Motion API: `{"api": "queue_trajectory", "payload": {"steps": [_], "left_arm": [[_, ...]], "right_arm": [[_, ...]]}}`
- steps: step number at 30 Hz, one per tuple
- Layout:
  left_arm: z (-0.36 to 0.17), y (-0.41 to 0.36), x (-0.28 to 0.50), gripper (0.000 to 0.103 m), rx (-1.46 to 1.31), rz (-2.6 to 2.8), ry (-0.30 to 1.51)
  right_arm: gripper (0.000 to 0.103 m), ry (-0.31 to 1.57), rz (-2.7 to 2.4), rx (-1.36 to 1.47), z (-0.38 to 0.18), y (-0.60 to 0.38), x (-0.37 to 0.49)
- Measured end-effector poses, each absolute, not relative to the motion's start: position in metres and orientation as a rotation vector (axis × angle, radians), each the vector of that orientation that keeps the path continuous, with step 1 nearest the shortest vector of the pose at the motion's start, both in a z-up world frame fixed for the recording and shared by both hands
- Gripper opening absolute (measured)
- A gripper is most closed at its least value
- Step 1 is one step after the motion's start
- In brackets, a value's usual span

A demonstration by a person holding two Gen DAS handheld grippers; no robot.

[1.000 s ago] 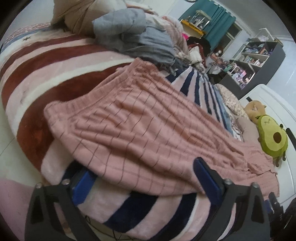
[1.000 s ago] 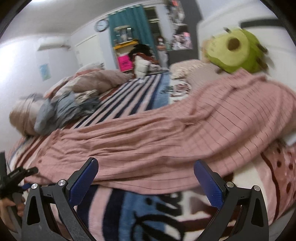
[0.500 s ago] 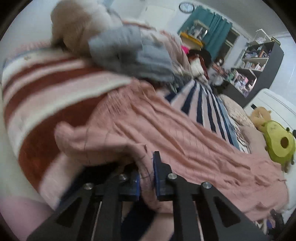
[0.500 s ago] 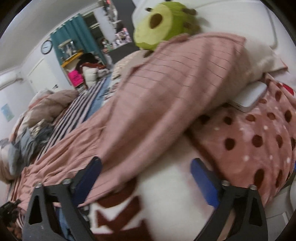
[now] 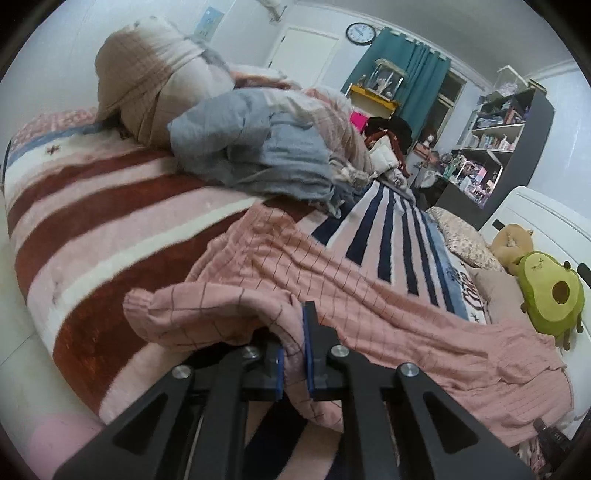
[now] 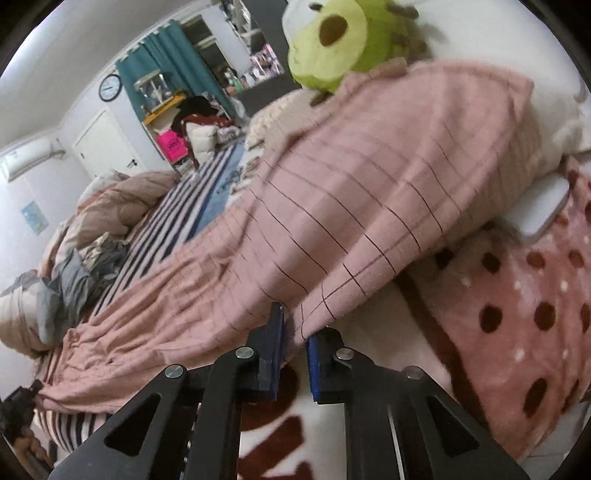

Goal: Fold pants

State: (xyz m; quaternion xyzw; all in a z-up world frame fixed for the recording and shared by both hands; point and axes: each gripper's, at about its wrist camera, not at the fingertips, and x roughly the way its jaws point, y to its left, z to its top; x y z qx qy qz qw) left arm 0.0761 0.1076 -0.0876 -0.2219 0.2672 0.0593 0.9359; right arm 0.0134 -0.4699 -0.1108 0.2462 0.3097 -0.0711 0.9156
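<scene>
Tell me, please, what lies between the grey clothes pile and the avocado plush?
In the left wrist view, the striped blanket and a floral pillow lie between the grey clothes pile and avocado plush.

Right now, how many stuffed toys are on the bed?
2: the green avocado plush by the headboard, and a tan plush right behind it. More may hide under the pink pants.

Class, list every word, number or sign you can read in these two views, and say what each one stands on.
Script lettering on the striped blanket: partly hidden, not readable.
Wall clock dial: too small.
Pink box print: blurred.
Wall poster: too small.
Shelf packages: too small.
Nothing reads clearly.
</scene>
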Motion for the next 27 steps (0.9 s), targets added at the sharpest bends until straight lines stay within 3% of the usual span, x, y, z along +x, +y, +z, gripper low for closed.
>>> {"api": "queue_trajectory", "payload": {"steps": [9,14,27], "left_arm": [[-0.051,0.101,0.114,0.006,-0.377,0.104,0.501],[-0.041,0.103,0.168,0.006,-0.314,0.113,0.563],[-0.072,0.100,0.279,0.006,-0.246,0.139,0.710]], "right_arm": [[0.003,0.552,-0.083,0.307,-0.037,-0.440,0.055],[0.002,0.583,-0.077,0.218,-0.009,-0.434,0.112],[0.002,0.743,-0.138,0.142,-0.025,-0.439,0.243]]}}
